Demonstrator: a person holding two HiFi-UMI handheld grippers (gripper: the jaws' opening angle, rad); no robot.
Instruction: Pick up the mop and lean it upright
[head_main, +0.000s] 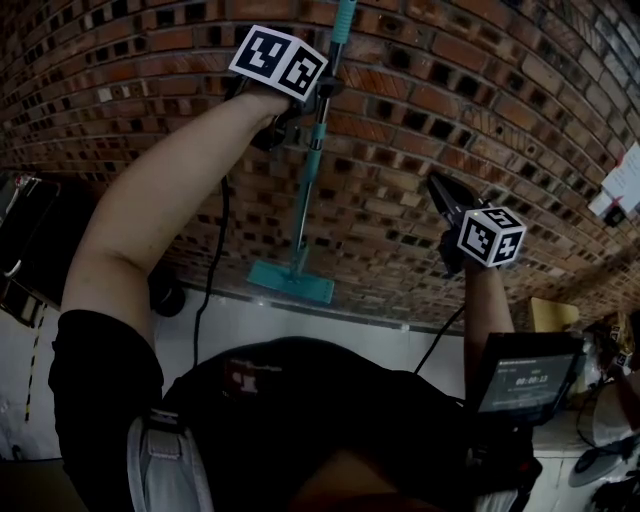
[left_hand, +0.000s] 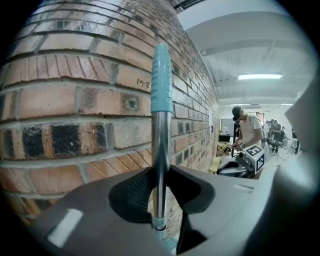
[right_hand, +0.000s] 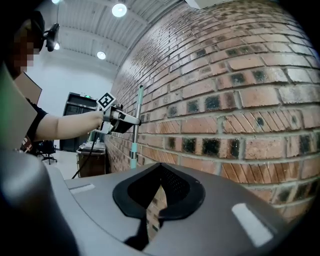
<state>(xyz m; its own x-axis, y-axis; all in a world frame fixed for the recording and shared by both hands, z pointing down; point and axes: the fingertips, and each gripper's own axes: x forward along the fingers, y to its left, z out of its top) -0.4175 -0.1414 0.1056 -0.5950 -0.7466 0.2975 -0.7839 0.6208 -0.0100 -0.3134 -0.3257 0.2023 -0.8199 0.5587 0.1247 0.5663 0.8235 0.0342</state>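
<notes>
Left gripper (left_hand: 160, 172): clamped on the mop's (left_hand: 160, 142) smooth round metal shaft | right gripper (right_hand: 160, 172): jaws together, empty | mop: long axis near vertical, ribbed teal grip (left_hand: 161, 80) up, flat rectangular teal head (head_main: 291, 283) down, close beside rough brick wall (left_hand: 75, 110)

Pale floor (head_main: 250, 325) across lower middle of frame, meeting brick wall (head_main: 400, 150). On it at left, by wall's foot, dark round object (head_main: 168, 297). Teal mop head (head_main: 290, 283) at that edge; contact unclear.

Mop (head_main: 308, 190) upright before brick wall (head_main: 500, 150), left tool (head_main: 318, 100) clamped high on it, right tool (head_main: 440, 190) apart at right.
</notes>
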